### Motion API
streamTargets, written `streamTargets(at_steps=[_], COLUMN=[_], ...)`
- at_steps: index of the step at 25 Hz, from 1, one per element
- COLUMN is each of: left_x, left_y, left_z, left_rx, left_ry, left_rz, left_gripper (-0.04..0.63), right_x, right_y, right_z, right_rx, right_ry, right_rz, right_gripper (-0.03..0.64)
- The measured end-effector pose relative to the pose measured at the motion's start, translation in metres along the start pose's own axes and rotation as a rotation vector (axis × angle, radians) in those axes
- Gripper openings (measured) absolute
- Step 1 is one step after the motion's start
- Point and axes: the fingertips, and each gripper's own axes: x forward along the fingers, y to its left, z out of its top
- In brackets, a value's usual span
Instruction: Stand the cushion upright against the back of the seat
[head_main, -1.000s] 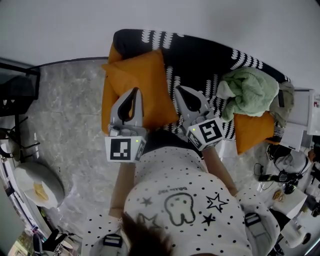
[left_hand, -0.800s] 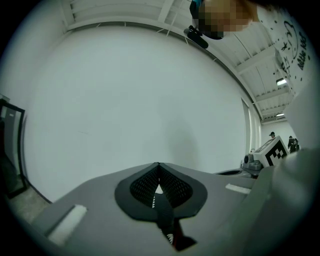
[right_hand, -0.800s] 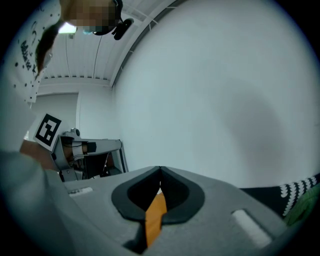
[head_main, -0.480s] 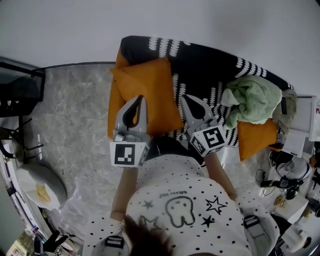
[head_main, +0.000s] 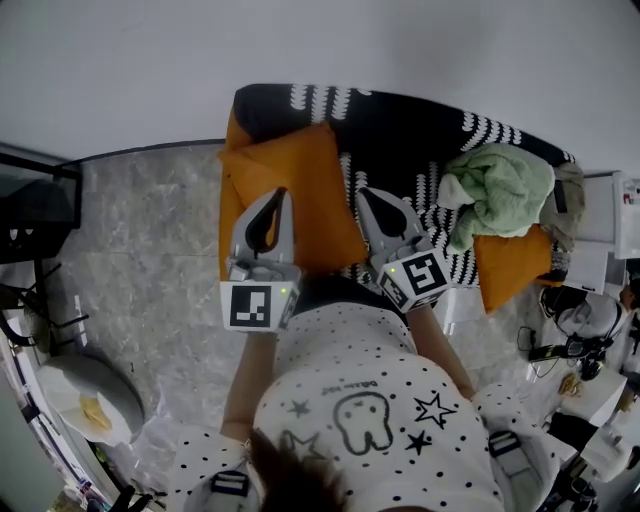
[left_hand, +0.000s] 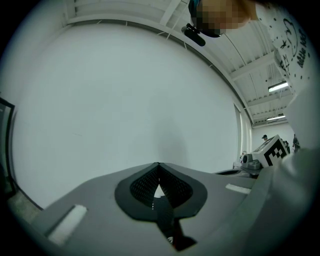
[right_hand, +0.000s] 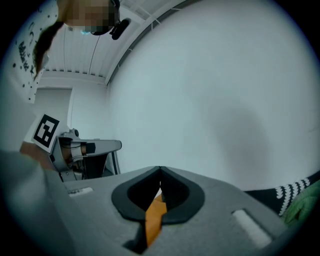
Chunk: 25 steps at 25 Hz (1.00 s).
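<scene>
An orange cushion (head_main: 305, 190) lies tilted on the left end of a black sofa (head_main: 400, 130) with white patterning. My left gripper (head_main: 277, 195) hangs over the cushion's left part with its jaws shut; the left gripper view (left_hand: 159, 176) shows no fabric between them, only white wall ahead. At the cushion's right edge my right gripper (head_main: 364, 192) is shut on it. A strip of orange fabric (right_hand: 156, 216) shows pinched between its jaws (right_hand: 160, 172) in the right gripper view. Whether the left jaws touch the cushion is hidden.
A crumpled green blanket (head_main: 500, 190) and a second orange cushion (head_main: 510, 265) fill the sofa's right end. More orange shows at the sofa's left arm (head_main: 229, 215). Grey marble floor (head_main: 150, 250) lies to the left, with a dark stand (head_main: 35, 200) and a round white object (head_main: 90, 395).
Both grippers have edged slightly toward the sofa back, the cushion moving with them. The jaws stand as before.
</scene>
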Motion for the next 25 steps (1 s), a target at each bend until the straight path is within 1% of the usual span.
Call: streamTargets(at_steps=[5,12,19,25], left_x=[0.006,0.001,0.007,0.011], left_y=[-0.006,-0.018,-0.019,-0.018], left_z=[0.0,-0.019,-0.031,-0.037], left_rx=[0.033,0.042,0.035,0.036], left_ry=[0.003,0.063,0.084,0.096], left_rz=[-0.033,-0.088,-0.093,-0.099], left_gripper=[-0.009,-0.009,-0.009,-0.009], right_x=[0.0,-0.008,-0.014,-0.011], right_y=[0.001,0.003,-0.011,-0.034], right_z=[0.002,-0.004,-0.019,-0.029], right_rx=[-0.006,0.011,0.028,0.018], right_ry=[-0.01,-0.011,0.016,0.04], right_rz=[-0.022,-0.057,-0.082,-0.11], right_gripper=[-0.002,-0.002,-0.002,-0.002])
